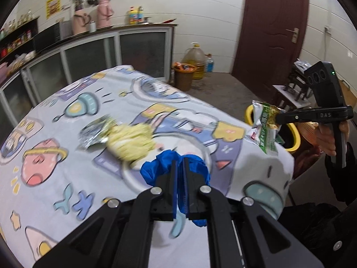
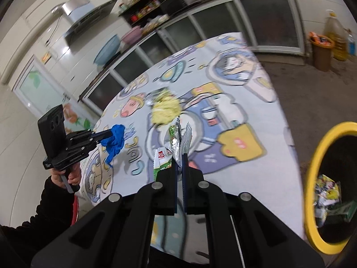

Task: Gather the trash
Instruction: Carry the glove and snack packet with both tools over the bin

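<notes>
My left gripper [image 1: 180, 163] is shut on a crumpled blue glove [image 1: 156, 167] and holds it above the table; it also shows in the right wrist view [image 2: 115, 138]. My right gripper [image 2: 179, 156] is shut on a green and silver snack wrapper [image 2: 176, 143], lifted over the table's right edge; the wrapper shows in the left wrist view [image 1: 265, 122]. A yellow crumpled wad [image 1: 131, 143] and a silver wrapper [image 1: 94, 131] lie on the cartoon tablecloth [image 1: 67, 178]. A yellow-rimmed black bin [image 2: 316, 178] with trash inside stands right of the table.
A brown bin [image 1: 184, 76] and an oil jug [image 1: 197, 60] stand on the floor by the glass-door cabinets [image 1: 89, 53]. A dark red door [image 1: 272, 22] is at the back right. A stool [image 1: 290, 93] stands beyond the yellow-rimmed bin.
</notes>
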